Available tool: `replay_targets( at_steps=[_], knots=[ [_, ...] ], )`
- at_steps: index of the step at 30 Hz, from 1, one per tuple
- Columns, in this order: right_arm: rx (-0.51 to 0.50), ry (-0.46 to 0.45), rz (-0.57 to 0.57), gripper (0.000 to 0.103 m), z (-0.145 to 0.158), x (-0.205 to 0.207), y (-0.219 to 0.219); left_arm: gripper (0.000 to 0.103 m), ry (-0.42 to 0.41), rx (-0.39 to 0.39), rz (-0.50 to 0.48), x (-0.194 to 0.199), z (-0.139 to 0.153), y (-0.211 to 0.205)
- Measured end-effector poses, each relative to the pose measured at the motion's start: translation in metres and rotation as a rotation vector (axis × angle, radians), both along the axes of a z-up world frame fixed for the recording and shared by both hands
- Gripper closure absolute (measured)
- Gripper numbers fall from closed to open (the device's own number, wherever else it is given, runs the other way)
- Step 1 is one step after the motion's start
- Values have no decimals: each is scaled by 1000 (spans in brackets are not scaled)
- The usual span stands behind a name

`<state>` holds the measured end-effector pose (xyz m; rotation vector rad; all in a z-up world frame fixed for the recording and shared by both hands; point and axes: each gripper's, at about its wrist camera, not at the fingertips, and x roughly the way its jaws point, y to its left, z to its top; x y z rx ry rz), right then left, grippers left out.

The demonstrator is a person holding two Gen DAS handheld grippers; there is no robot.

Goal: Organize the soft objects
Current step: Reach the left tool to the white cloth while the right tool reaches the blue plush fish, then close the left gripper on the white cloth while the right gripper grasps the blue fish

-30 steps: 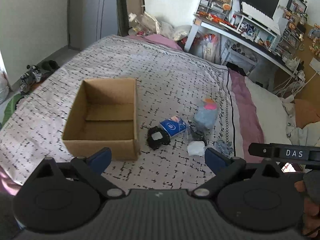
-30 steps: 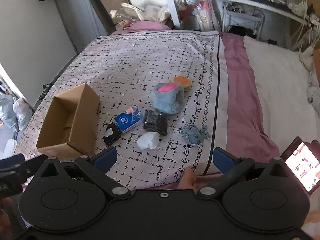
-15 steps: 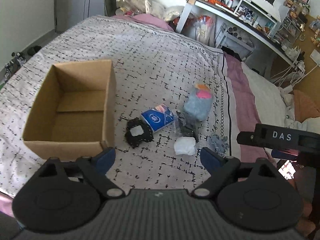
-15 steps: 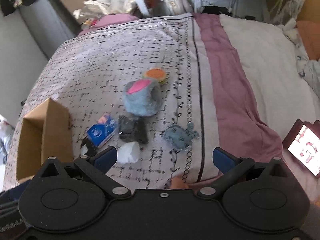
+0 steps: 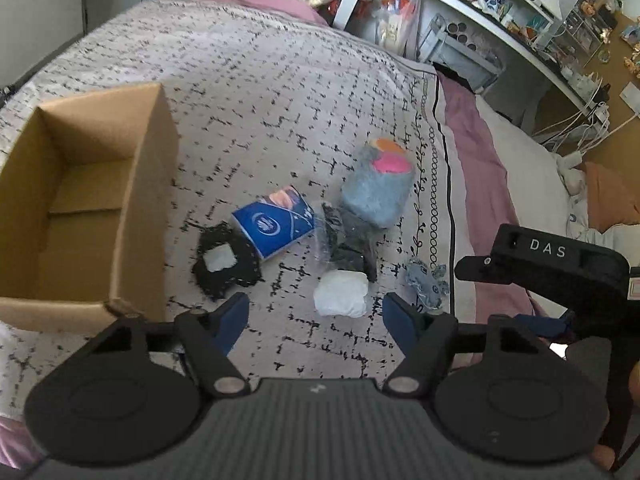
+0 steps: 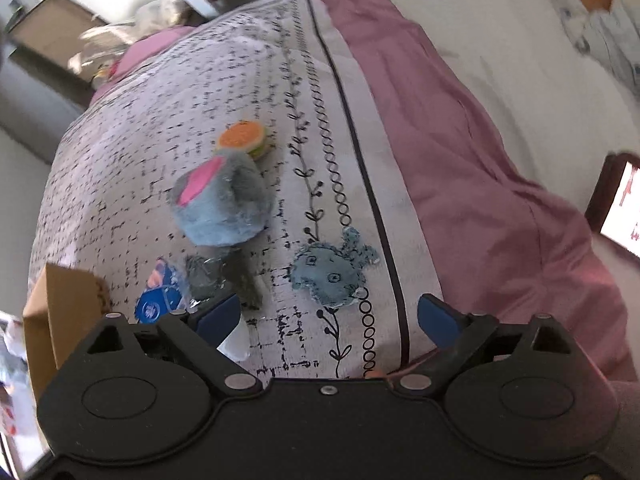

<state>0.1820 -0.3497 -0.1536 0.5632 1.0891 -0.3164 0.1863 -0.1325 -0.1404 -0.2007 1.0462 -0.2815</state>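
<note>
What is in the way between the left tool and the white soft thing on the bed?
Nothing visible. The white bundle lies on the bed just ahead of the left tool, whose jaws are closing with nothing between them yet. The black pouch sits beyond the bundle, touching its far side, not in front of it.

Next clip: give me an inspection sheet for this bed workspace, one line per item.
Surface: patterned bedspread.
Job's things: blue-grey plush, small blue fish plush, burger plush, white soft bundle, black scrunchie, dark bagged item; empty cardboard box.
Clutter: blue tissue pack.
Claws: left claw and right claw closing, nothing between them.
Cables: white cords by the desk.
Surroundings: cluttered desk, lit phone.
</note>
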Motion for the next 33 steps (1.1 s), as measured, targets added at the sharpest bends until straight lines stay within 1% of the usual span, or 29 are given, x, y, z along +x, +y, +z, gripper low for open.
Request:
replay_targets(
  at_steps=[3,4,6,11,14,17,20,24,25,27,29,30,31,33],
  knots=[
    [63,32,-42,20,-15,5,-10,31,19,-8,-3,9,-10,-6],
    [84,43,-48,23,-20,7,-11,32,25,-11,-4,11,-12,-8],
    [111,58,-56,27,-27,11,-14,32,37,-22,-8,17,-18,-11],
    [132,105,-115,29,-44,19,-20,32,77,-40,-15,32,-37,-20],
    [155,126,-132,34,-55,24,-23,32,94,-49,-19,38,-47,-25],
    [161,136,-147,35,-63,30,-22,32,114,-56,-21,44,-57,-29],
    [161,142,-134,35,-68,37,-20,32,132,-62,-25,48,-65,-33],
    [147,172,-129,34,-76,47,-17,33,153,-55,-31,53,-75,-38],
    [148,178,-131,34,-78,49,-17,39,156,-55,-28,54,-77,-38],
    [141,183,-134,33,-81,52,-16,43,162,-59,-14,55,-81,-38],
    [130,181,-126,39,-82,53,-12,53,155,-56,-4,55,-82,-37],
    [129,175,-121,48,-80,50,-12,55,152,-55,-3,55,-82,-37],
    [137,169,-118,56,-80,50,-11,56,153,-59,1,55,-82,-37],
    [145,163,-127,59,-80,49,-11,56,155,-60,2,55,-81,-36]
  ],
)
